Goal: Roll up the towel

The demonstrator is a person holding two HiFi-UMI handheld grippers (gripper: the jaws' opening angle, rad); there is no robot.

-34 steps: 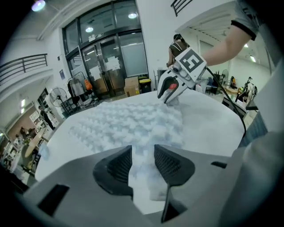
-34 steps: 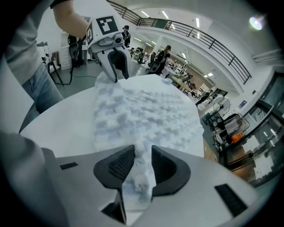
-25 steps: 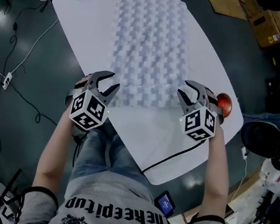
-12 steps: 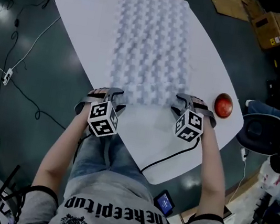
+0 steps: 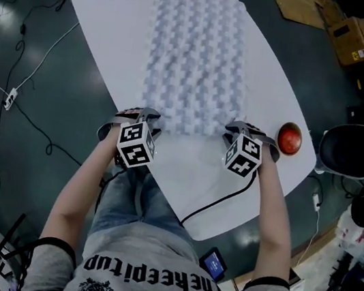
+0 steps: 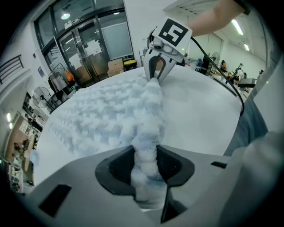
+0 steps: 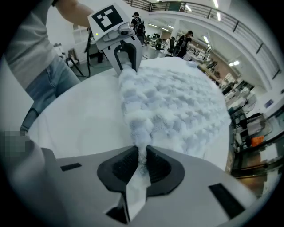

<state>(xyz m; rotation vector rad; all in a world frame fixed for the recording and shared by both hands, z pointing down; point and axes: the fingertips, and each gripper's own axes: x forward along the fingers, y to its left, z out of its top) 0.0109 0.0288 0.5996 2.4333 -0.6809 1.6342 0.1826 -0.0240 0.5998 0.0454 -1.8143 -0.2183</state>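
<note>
Both of your grippers have come down since a second ago: they hung over the near part of the table then, and now they sit right at the near edge of the towel, which has gone from flat to pinched up into a soft ridge

The towel is pale and thick, with a bumpy checked weave. It lies spread flat on the middle of the white table, apart from that raised near edge. Its long side runs straight away from you, near to far, and the short near edge runs left to right between your two grippers

Your left gripper points steeply down at the near left corner of the towel. Its jaws are closing at a middling width, with a fat bunch of towel filling the gap and pressed by both pads. Your right gripper points down just as steeply at the near right corner. Its jaws are closing to a narrow gap, squeezing a thin fold of towel flat between the pads

Your forearms reach out side by side from your body, with the marker cubes facing up towards you. A red ball sits on the table just right of your right gripper, and a black cable crosses the near end of the table
</note>
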